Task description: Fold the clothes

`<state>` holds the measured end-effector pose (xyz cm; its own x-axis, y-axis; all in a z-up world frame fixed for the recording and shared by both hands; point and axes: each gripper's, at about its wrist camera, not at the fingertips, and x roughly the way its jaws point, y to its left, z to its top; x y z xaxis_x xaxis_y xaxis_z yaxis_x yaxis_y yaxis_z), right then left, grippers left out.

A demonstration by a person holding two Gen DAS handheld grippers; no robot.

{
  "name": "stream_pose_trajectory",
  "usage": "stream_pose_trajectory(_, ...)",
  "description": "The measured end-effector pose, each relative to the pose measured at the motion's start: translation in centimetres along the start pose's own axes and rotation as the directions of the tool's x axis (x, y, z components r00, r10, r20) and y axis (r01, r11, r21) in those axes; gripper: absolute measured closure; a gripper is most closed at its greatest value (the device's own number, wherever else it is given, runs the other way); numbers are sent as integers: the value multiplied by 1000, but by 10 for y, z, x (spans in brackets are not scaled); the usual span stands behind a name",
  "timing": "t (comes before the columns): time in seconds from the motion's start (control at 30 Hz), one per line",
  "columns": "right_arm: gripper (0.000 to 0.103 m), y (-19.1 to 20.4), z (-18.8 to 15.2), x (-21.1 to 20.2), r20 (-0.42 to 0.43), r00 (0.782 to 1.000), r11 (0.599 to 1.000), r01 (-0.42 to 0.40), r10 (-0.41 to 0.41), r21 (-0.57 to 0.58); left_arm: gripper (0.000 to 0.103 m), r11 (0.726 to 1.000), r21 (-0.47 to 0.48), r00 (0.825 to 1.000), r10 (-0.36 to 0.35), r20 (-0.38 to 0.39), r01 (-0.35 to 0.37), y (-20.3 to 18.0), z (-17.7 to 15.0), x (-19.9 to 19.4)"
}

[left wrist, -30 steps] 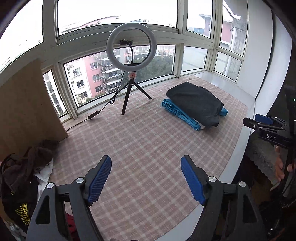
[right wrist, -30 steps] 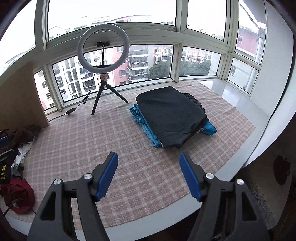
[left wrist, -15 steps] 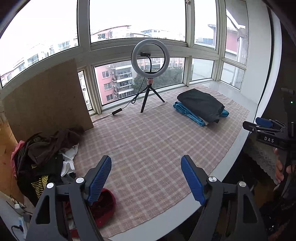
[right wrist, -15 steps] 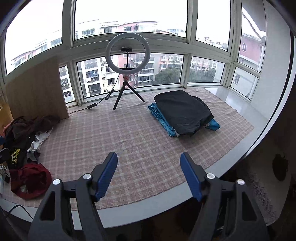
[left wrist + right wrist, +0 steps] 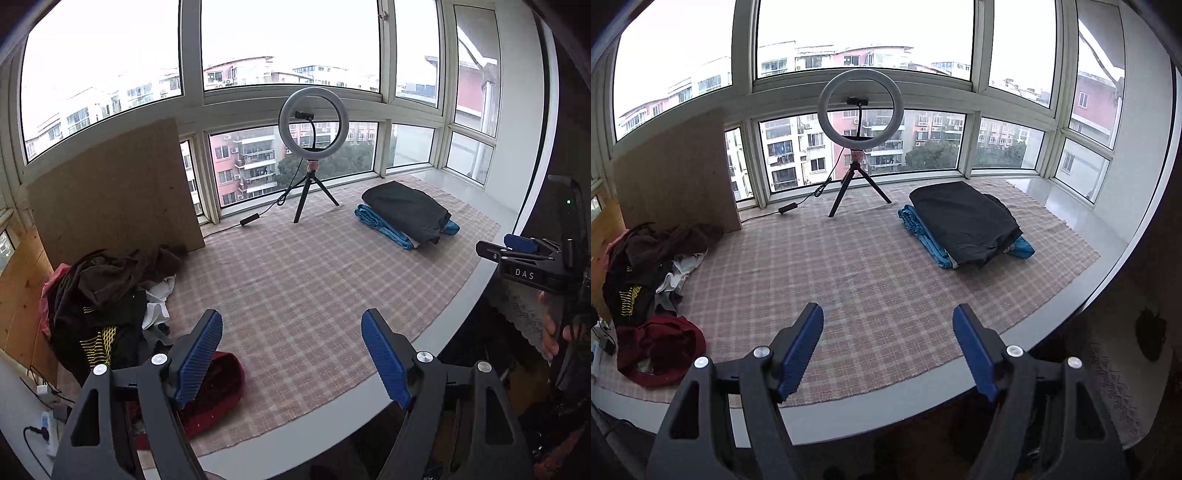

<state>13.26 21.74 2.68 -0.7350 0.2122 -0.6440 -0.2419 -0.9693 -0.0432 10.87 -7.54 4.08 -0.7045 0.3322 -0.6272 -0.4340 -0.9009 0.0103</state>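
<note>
A stack of folded clothes (image 5: 406,214) (image 5: 964,221), dark on top and blue beneath, lies at the far right of the checked cloth (image 5: 303,280) (image 5: 871,273). A heap of unfolded clothes (image 5: 107,291) (image 5: 646,266) sits at the left, with a dark red garment (image 5: 218,391) (image 5: 661,350) at its near end. My left gripper (image 5: 291,354) hangs open over the near edge, empty, its left finger above the red garment. My right gripper (image 5: 888,349) is open and empty over the cloth's near edge; it also shows at the right of the left wrist view (image 5: 517,251), held by a hand (image 5: 550,332).
A ring light on a tripod (image 5: 313,147) (image 5: 860,147) stands at the back by the windows, its cable (image 5: 258,218) trailing left. A brown board (image 5: 110,192) (image 5: 676,177) leans at the back left. A power strip (image 5: 46,424) lies at the near left.
Both grippers have pulled back from the cloth towards its near edge and swung left. The folded stack looks smaller and farther, and the heap and red garment have come into view.
</note>
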Motion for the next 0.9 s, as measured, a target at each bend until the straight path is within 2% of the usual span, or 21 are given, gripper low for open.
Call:
stream_pose_trajectory(0.17, 31, 4, -4, -2, -2, 1000, 1000, -6, 6, -9, 26, 1000, -5, 1000, 14, 9, -14, -1, -5, -8)
stream_pose_trajectory(0.37, 31, 5, -6, -6, 0, 1000, 1000, -3, 3, -17, 26, 1000, 2, 1000, -15, 15, 15, -9, -9, -12)
stream_pose_trajectory(0.7, 31, 9, -8, -7, 2, 1000, 999, -5, 5, -33, 26, 1000, 18, 1000, -10, 3, 10, -14, -13, -11)
stream_pose_trajectory(0.9, 31, 12, -10, -4, -10, 1000, 999, -9, 8, -32, 26, 1000, 7, 1000, -16, 24, 16, -10, -14, -19)
